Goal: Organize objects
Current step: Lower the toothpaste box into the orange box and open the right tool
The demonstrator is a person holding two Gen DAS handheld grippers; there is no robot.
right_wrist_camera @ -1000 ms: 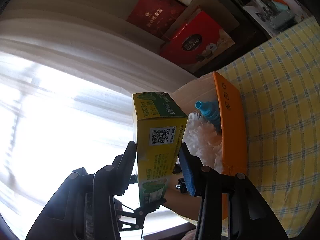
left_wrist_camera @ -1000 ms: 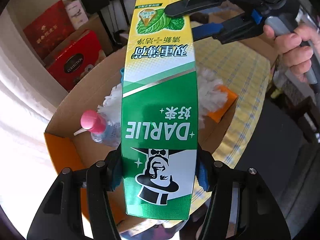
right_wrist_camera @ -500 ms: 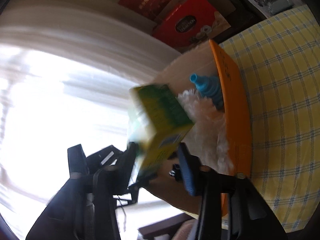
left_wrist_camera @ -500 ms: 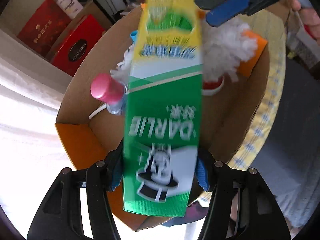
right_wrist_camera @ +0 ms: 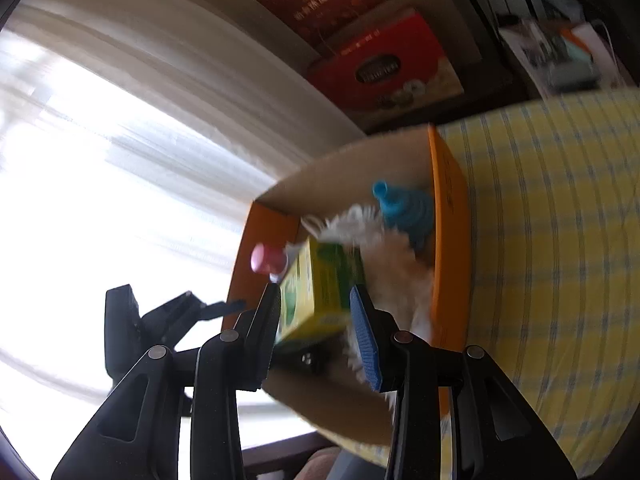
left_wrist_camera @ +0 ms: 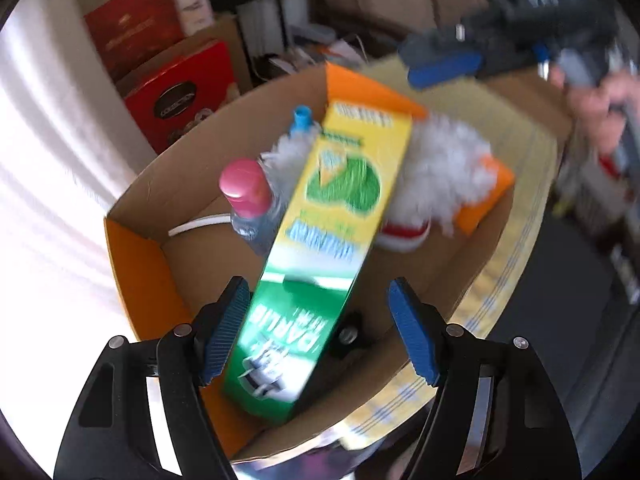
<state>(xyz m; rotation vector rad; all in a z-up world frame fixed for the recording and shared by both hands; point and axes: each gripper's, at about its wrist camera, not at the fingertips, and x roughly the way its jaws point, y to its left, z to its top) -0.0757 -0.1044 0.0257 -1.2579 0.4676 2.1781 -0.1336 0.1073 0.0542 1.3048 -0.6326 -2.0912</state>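
Toothpaste box (left_wrist_camera: 320,248) tilts over the open cardboard carton (left_wrist_camera: 132,256) on the yellow-checked desk (right_wrist_camera: 560,240).
Left tool (left_wrist_camera: 320,332) jaws have just been opening, pads clear of the box; right tool (right_wrist_camera: 316,320) stands empty, its pads not gripping the box.

Glossy printed toothpaste carton (left_wrist_camera: 328,240), matt cardboard box (left_wrist_camera: 168,184)

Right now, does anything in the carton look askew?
Yes. The toothpaste box slants across the carton, near end low, far end up over the duster, beside the pink-capped bottle. The left gripper has just been opening its jaws, the box loose between them.
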